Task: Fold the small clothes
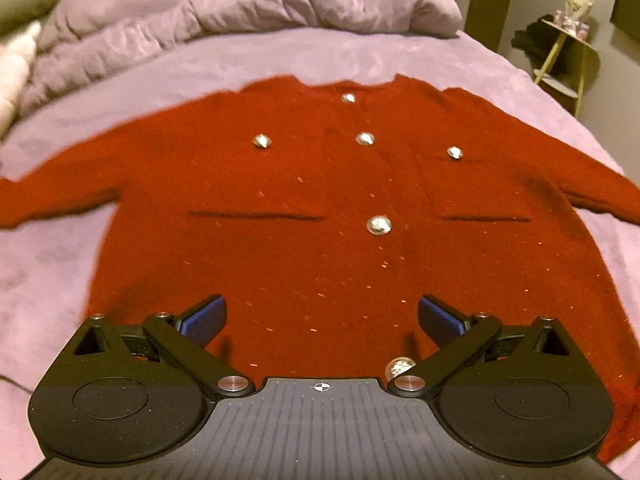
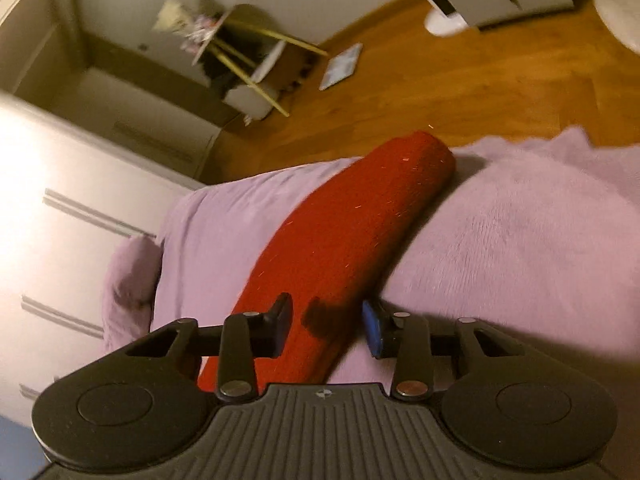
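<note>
My left tongs (image 1: 322,320): spread wide, empty, above red cardigan (image 1: 320,200) hem | my right tongs (image 2: 326,330): open, straddling cardigan sleeve (image 2: 344,240), gripping nothing | bed (image 1: 280,56).

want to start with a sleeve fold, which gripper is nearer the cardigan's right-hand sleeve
Right. The right gripper hangs open directly over that sleeve. The left gripper is open over the cardigan's lower front, near the hem, away from the sleeve.
</note>
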The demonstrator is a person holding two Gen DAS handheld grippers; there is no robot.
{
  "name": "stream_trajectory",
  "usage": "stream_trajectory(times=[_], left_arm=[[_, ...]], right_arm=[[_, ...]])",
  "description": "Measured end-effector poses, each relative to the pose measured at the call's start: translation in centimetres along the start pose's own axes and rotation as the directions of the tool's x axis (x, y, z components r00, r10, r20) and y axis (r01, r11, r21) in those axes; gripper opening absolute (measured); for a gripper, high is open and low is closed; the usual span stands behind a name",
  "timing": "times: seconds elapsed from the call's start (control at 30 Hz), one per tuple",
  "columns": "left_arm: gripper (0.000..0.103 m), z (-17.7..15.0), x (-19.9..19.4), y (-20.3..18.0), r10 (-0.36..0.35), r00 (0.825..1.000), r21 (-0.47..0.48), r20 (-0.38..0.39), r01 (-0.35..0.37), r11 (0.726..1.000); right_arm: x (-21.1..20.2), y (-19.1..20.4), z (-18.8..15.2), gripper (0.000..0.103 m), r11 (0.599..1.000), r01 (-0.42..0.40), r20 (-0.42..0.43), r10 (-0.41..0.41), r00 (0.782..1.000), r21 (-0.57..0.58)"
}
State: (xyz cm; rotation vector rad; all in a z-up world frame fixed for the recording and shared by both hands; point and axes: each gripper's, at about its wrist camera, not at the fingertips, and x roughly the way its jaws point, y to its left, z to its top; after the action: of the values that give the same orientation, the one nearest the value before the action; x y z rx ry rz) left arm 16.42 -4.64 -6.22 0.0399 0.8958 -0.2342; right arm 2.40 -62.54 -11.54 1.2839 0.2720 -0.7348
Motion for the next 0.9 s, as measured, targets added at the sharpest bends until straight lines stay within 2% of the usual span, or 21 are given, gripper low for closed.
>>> stream_trajectory(times=[0.03, 0.07, 0.13, 0.2, 0.23, 0.3, 0.37, 0.4, 0.47, 0.53, 0.57, 0.6, 0.63, 0.67, 0.73, 0.8, 0.87, 0.9], left_arm=[[0.103, -0.1, 0.3, 0.1, -0.016, 1.0, -0.011, -0.009, 0.016, 1.0], [0.103, -0.1, 0.6, 0.3, -0.035, 0.999, -0.02, -0.015, 0.034, 0.999], [0.103, -0.2, 1.2, 0.5, -0.05, 0.998, -0.02, -0.03, 0.05, 0.999], [0.103, -0.1, 1.5, 0.7, -0.062, 0.998, -0.028, -0.03, 0.061, 0.998], [0.103, 0.0, 1.4, 0.8, -0.073, 0.997, -0.036, -0.021, 0.072, 0.997], [0.103, 0.7, 1.0, 1.1, -0.102, 0.995, -0.051, 0.002, 0.102, 0.993], [0.103, 1.9, 0.8, 1.4, -0.156, 0.988, -0.074, 0.024, 0.157, 0.985], [0.103, 2.5, 0.8, 1.5, -0.184, 0.982, -0.091, 0.037, 0.187, 0.978], [0.103, 4.1, 0.7, 1.6, -0.255, 0.964, -0.138, 0.072, 0.263, 0.955], [0.103, 5.9, 1.2, 1.3, -0.342, 0.934, -0.168, 0.1, 0.355, 0.92], [0.103, 6.8, 1.7, 1.0, -0.36, 0.928, -0.181, 0.096, 0.372, 0.911], [0.103, 7.6, 2.3, 0.5, -0.368, 0.926, -0.192, 0.084, 0.378, 0.906], [0.103, 8.5, 3.2, 0.0, -0.394, 0.916, -0.19, 0.07, 0.4, 0.897], [0.103, 9.1, 4.1, -0.4, -0.419, 0.906, -0.185, 0.062, 0.423, 0.887], [0.103, 10.1, 6.0, -1.2, -0.445, 0.894, -0.202, 0.045, 0.444, 0.873], [0.103, 11.1, 8.5, -2.0, -0.488, 0.873, -0.221, -0.001, 0.476, 0.851], [0.103, 11.5, 11.1, -2.2, -0.479, 0.877, -0.266, -0.038, 0.453, 0.851], [0.097, 11.7, 12.0, -2.1, -0.467, 0.883, -0.284, -0.053, 0.435, 0.855]], right_arm=[[0.4, -0.2, 0.0, 0.023, 1.0, -0.003, 0.013, 0.003, 1.0, 0.023], [0.7, -0.6, 0.0, 0.014, 1.0, -0.004, 0.026, 0.003, 1.0, 0.031], [1.8, -0.2, -0.5, 0.011, 1.0, 0.004, 0.034, -0.004, 0.999, -0.004], [2.0, 1.8, -0.4, 0.011, 0.99, 0.068, 0.056, -0.061, 0.997, -0.126], [1.7, 3.8, -0.9, 0.011, 0.963, 0.112, 0.089, -0.093, 0.992, -0.244], [0.5, 8.8, -3.6, 0.01, 0.862, 0.103, 0.138, -0.039, 0.99, -0.496], [-1.2, 13.6, -7.8, 0.01, 0.724, -0.002, 0.083, 0.082, 0.993, -0.69], [-2.2, 15.8, -10.7, 0.01, 0.639, -0.082, 0.016, 0.146, 0.989, -0.765], [-3.6, 19.0, -16.8, 0.011, 0.451, -0.223, -0.131, 0.225, 0.965, -0.864], [-3.8, 20.6, -21.7, 0.02, 0.345, -0.365, -0.312, 0.2, 0.929, -0.865], [-3.3, 20.9, -23.6, 0.033, 0.334, -0.429, -0.4, 0.155, 0.903, -0.839], [-2.8, 20.7, -24.6, 0.04, 0.361, -0.47, -0.458, 0.125, 0.88, -0.805], [-2.6, 20.1, -25.1, 0.04, 0.405, -0.493, -0.491, 0.117, 0.863, -0.77], [-2.4, 19.3, -25.4, 0.04, 0.442, -0.495, -0.504, 0.106, 0.857, -0.748], [-2.1, 17.9, -24.8, 0.04, 0.502, -0.454, -0.486, 0.075, 0.871, -0.736], [-2.7, 15.6, -24.4, 0.04, 0.565, -0.412, -0.465, 0.056, 0.884, -0.715], [-2.8, 13.3, -23.4, 0.04, 0.619, -0.387, -0.455, 0.054, 0.889, -0.683], [-2.5, 12.4, -23.0, 0.04, 0.645, -0.378, -0.455, 0.052, 0.889, -0.664]])
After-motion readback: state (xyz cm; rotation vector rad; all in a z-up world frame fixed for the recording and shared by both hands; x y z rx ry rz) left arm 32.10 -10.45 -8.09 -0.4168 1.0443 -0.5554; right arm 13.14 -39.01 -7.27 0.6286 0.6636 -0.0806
